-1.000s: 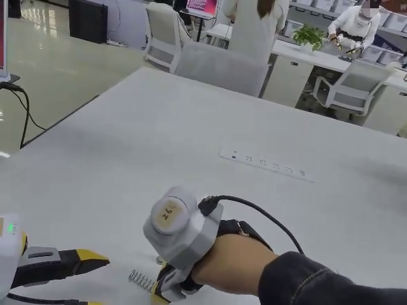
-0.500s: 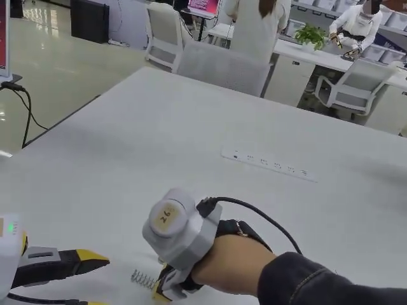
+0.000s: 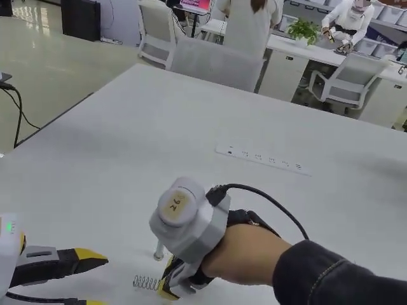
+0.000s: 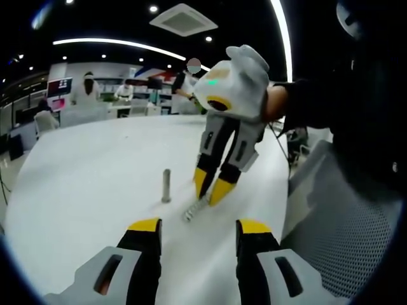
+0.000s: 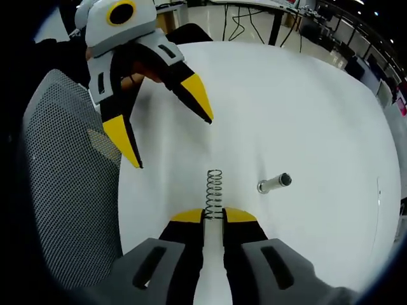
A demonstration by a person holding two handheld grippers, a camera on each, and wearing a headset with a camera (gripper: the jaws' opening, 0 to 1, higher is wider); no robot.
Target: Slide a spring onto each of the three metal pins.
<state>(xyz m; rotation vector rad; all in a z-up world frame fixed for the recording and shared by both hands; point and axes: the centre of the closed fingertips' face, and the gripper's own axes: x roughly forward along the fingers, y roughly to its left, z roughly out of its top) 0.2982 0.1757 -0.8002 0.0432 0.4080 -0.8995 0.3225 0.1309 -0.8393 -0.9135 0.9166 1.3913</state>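
Pinching one end of the spring (image 5: 214, 187), the right gripper (image 5: 213, 216) sits near the upright pin (image 5: 273, 183) by the near edge of the table (image 3: 159, 127), left gripper (image 4: 198, 226) spread alongside, broad white surface beyond.

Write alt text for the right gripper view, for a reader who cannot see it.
The right gripper pinches one end of a spring on a white table, a metal pin standing just to its right. The left gripper hangs open at upper left.
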